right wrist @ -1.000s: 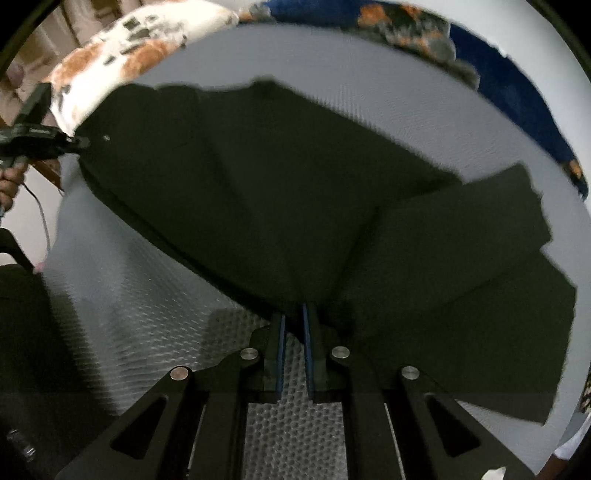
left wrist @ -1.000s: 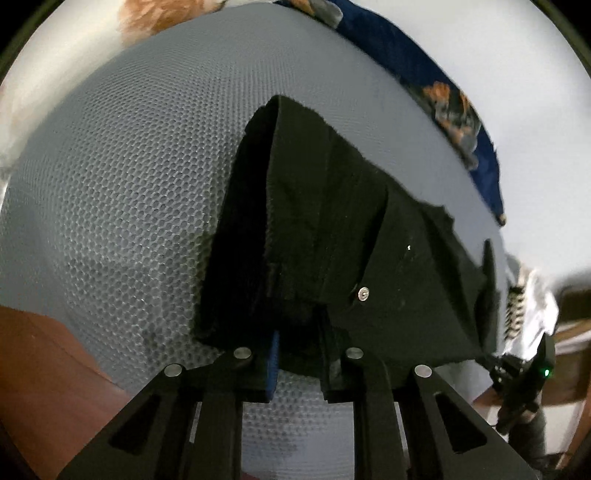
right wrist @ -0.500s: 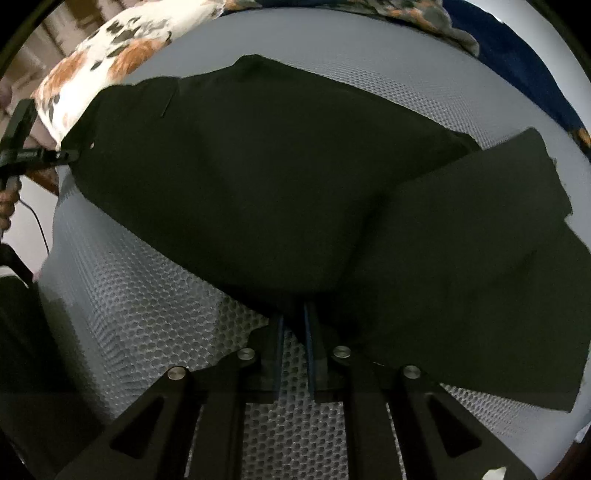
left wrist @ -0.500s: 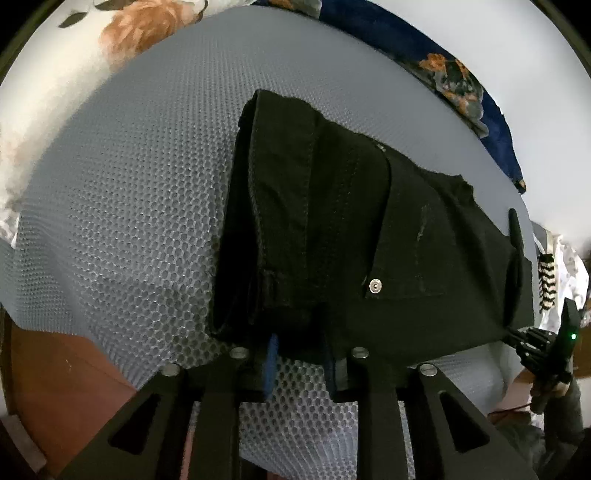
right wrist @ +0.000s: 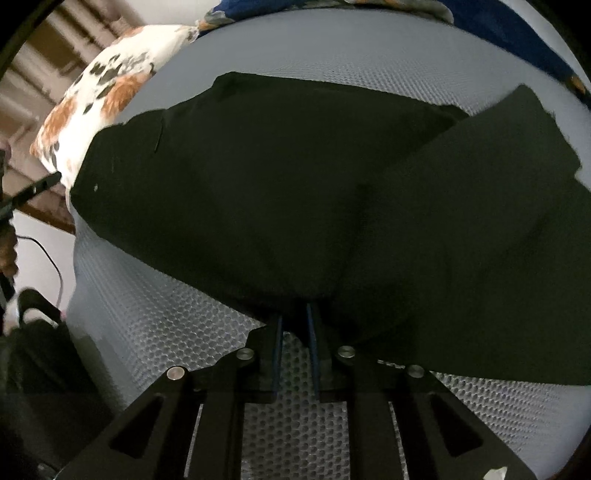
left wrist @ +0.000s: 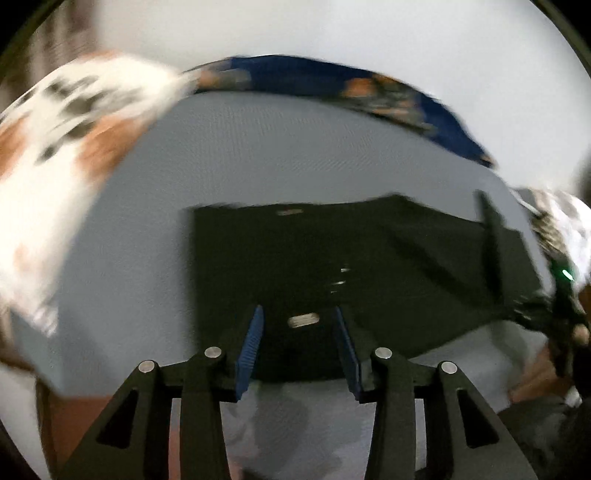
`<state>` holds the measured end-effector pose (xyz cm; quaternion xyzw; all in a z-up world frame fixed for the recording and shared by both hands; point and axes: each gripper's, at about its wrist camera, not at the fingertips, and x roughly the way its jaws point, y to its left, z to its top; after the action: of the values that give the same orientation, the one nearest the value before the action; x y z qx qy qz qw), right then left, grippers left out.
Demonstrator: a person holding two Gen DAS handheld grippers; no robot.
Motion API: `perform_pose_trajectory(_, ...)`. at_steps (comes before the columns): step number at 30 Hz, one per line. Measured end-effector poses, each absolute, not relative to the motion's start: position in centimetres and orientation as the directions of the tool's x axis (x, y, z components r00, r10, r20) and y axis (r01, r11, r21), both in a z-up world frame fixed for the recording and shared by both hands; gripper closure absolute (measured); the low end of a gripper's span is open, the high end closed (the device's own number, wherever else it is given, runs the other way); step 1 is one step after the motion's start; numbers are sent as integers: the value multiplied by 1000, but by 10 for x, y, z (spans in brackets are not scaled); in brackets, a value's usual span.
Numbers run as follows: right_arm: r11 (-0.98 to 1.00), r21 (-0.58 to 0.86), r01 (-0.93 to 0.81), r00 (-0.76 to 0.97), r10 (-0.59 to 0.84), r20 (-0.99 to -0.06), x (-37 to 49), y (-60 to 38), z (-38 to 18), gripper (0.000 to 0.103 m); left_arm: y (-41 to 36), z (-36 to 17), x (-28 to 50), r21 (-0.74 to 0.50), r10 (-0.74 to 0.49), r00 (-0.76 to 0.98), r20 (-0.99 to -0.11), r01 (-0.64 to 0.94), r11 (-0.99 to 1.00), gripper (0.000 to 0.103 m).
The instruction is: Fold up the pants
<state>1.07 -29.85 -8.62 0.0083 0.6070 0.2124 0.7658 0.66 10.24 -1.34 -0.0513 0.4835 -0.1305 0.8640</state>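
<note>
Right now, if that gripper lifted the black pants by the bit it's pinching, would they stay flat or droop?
Probably droop: the black pants already bend into soft folds on the mesh mat. The right gripper pinches only one edge, so the rest would likely hang and drag.

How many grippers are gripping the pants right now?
1. The right gripper is pinched on the black pants at their near edge. The left gripper is open above the waistband end, holding nothing.

Grey honeycomb-textured mat (right wrist: 155, 325) covers the surface; floral white-orange cloth (right wrist: 107, 88) and blue patterned cloth (left wrist: 369, 88) at far edge; pale wall (left wrist: 295, 33) behind.
</note>
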Motion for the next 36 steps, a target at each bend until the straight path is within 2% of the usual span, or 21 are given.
perform_pose_trajectory(8, 908, 342, -243, 135, 381, -915, 20, -302, -87, 90, -41, -35, 28, -233, -459, 369, -808, 516, 824, 60)
perform_pose_trajectory(14, 902, 356, -244, 126, 393, -911, 23, -305, -85, 89, -121, -57, 29, -257, -513, 236, -826, 651, 714, 60)
perform_pose_trajectory(20, 894, 373, -250, 137, 414, -900, 24, -310, -81, 88, -157, -79, 28, -176, -446, 225, -866, 698, 694, 60)
perform_pose_trajectory(22, 891, 380, -248, 139, 421, -896, 24, -312, -80, 88, -164, -87, 31, -129, -396, 245, -885, 689, 713, 67)
perform_pose_trajectory(25, 885, 401, -237, 153, 441, -884, 24, -316, -79, 88, -169, -91, 29, -117, -390, 257, -884, 686, 718, 77)
perform_pose_trajectory(27, 882, 407, -238, 156, 449, -880, 24, -318, -77, 82, -168, -94, 25, -119, -398, 258, -880, 692, 712, 88)
perform_pose_trajectory(30, 861, 452, -231, 178, 495, -851, 22, -331, -68, 73, -168, -96, 27, -126, -397, 257, -881, 682, 721, 91)
perform_pose_trajectory(32, 854, 474, -215, 222, 515, -828, 22, -348, -59, 62, -166, -95, 27, -140, -404, 252, -879, 674, 726, 91)
perform_pose_trajectory(36, 851, 514, -108, 352, 516, -781, 29, -403, -49, 59, -162, -96, 30, -174, -422, 242, -874, 655, 735, 91)
